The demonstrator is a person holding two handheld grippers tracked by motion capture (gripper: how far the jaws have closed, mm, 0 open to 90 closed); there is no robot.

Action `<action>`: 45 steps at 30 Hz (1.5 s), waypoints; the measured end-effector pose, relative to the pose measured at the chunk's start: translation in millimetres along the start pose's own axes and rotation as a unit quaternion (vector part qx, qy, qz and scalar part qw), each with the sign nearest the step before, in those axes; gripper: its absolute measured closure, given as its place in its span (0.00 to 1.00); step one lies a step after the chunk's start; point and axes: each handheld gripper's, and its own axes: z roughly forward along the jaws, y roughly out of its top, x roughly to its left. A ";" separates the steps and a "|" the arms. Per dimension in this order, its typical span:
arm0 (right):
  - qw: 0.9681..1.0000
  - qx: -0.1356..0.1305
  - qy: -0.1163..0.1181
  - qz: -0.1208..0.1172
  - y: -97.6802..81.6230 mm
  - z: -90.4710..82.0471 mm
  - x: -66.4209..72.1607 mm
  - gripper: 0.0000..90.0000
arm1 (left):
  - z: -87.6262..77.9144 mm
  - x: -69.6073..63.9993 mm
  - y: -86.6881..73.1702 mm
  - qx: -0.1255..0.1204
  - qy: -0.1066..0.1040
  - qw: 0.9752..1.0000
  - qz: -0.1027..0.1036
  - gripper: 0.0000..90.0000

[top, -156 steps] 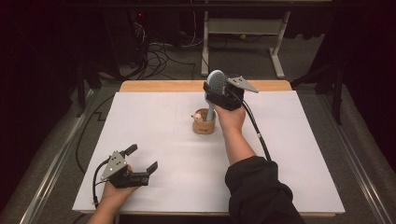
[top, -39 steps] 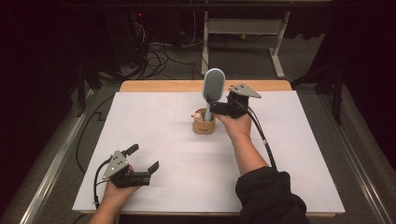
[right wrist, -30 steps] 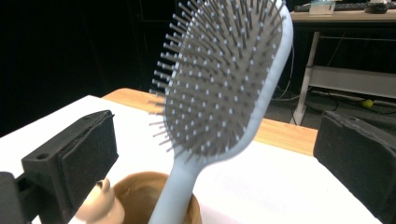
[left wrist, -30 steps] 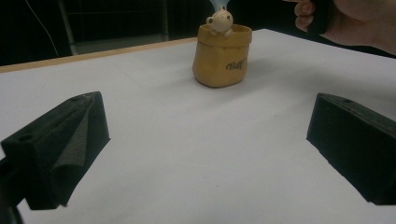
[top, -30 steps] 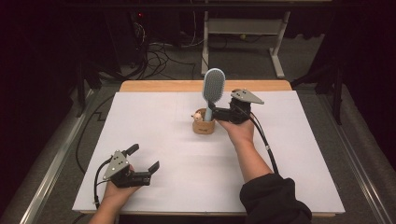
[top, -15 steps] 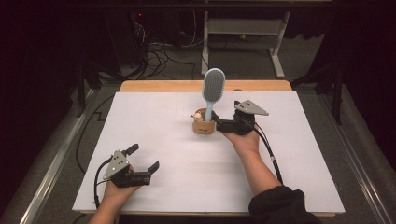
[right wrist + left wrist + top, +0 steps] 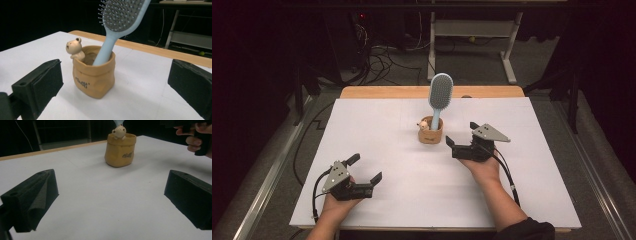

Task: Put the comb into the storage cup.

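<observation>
Light-blue plastic hairbrush (image 7: 440,98) stands handle-down in tan sack-shaped holder with small bear figure (image 7: 430,133), table centre. Long axis near vertical, head up, tilted slightly toward 1 o'clock; bristles face me. My right gripper (image 7: 460,139) at holder's 4 o'clock, just beside, jaws wide, empty. My left gripper (image 7: 365,169) near 7 o'clock, well apart, resting on white table sheet (image 7: 537,165), jaws wide, empty.

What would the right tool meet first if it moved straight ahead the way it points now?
Probably the brown pot holding the hairbrush. It stands between the open jaws of the right tool, slightly left of centre, apart from them.
</observation>
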 end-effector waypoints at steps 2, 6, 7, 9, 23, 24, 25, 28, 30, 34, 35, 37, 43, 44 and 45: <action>1.000 -0.001 -0.001 0.000 -4.1 -7.7 -1.8 0.00 | 0.0 -0.2 0.1 0.000 0.000 1.000 -0.001 0.00; 1.000 -0.005 -0.005 0.002 -12.8 -24.0 -5.3 0.00 | 0.0 -0.8 0.3 0.000 -0.002 1.000 -0.002 0.00; 1.000 -0.006 -0.005 0.003 -15.2 -28.3 -6.4 0.00 | 0.0 -0.7 0.2 0.000 -0.003 1.000 0.001 0.00; 1.000 -0.008 -0.006 0.007 -19.5 -38.0 -8.4 0.00 | 0.4 -0.9 -0.1 0.000 -0.003 1.000 0.002 0.00; 0.999 -0.027 -0.027 0.028 -45.7 -104.5 -26.9 0.00 | 0.2 -2.2 1.5 -0.001 -0.008 1.000 0.003 0.00; 0.999 -0.028 -0.029 0.026 -46.9 -108.4 -27.8 0.00 | 0.0 -2.1 1.8 -0.001 -0.009 1.000 0.005 0.00; 0.999 -0.029 -0.031 0.027 -48.2 -112.2 -28.4 0.00 | -0.2 -2.3 1.9 -0.002 -0.008 1.000 0.004 0.00; 0.999 -0.029 -0.035 0.029 -51.8 -121.8 -30.8 0.00 | -1.3 -2.8 2.4 -0.001 -0.007 1.000 0.001 0.00; 0.999 -0.022 -0.040 0.027 -54.0 -127.1 -31.4 0.00 | -1.7 -2.9 2.9 -0.001 -0.007 1.000 0.001 0.00; 0.999 -0.024 -0.043 0.018 -58.1 -137.9 -31.0 0.00 | -2.9 -3.1 3.1 -0.001 -0.008 1.000 0.005 0.00; 0.999 -0.027 -0.043 0.017 -58.9 -140.4 -30.5 0.00 | -3.3 -3.6 2.6 0.000 -0.007 1.000 0.002 0.00; 0.999 -0.028 -0.044 0.011 -60.3 -144.1 -29.7 0.00 | -3.9 -3.9 1.8 0.003 -0.006 1.000 0.003 0.00; 0.998 -0.036 -0.044 0.005 -58.7 -143.0 -28.6 0.00 | -5.0 -4.8 0.0 0.006 -0.009 1.000 0.011 0.00; 0.998 -0.036 -0.042 0.002 -58.3 -142.0 -28.1 0.00 | -5.5 -5.4 -0.2 0.006 -0.009 1.000 0.007 0.00; 0.999 -0.038 -0.038 0.001 -58.0 -141.1 -27.5 0.00 | -5.8 -5.6 -0.3 0.006 -0.009 1.000 0.007 0.00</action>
